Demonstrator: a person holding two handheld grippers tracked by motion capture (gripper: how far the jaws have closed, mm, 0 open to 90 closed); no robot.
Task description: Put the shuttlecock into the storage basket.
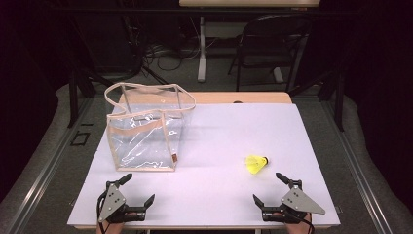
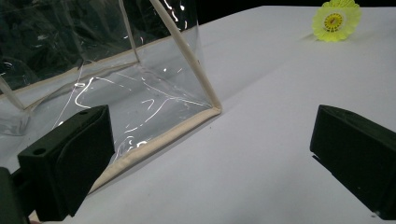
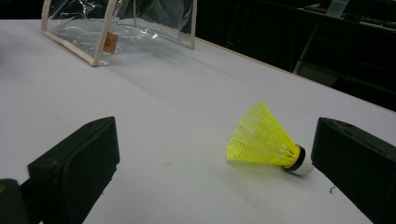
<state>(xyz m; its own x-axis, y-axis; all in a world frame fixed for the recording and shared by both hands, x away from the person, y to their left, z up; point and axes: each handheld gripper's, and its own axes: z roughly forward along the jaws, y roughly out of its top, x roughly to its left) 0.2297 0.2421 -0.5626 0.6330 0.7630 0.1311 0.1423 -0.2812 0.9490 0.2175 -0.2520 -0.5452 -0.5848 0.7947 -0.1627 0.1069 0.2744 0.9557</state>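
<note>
A clear plastic tote bag (image 1: 146, 127) with beige trim and handles stands upright on the left half of the white table (image 1: 219, 141). A yellow shuttlecock (image 1: 256, 163) lies on its side right of centre. My left gripper (image 1: 139, 188) rests at the table's front left, open and empty, just short of the tote bag's (image 2: 140, 93) near corner. My right gripper (image 1: 271, 187) rests at the front right, open and empty. The shuttlecock (image 3: 265, 138) lies a little ahead of it, close to the right jaw, white cork tip toward that jaw. The shuttlecock (image 2: 336, 19) also lies far off at the upper right in the left gripper view.
Beyond the far edge of the table stand a black chair (image 1: 272, 44) and a white desk leg (image 1: 201, 48) with cables on the floor. Bare white tabletop stretches between the bag and the shuttlecock.
</note>
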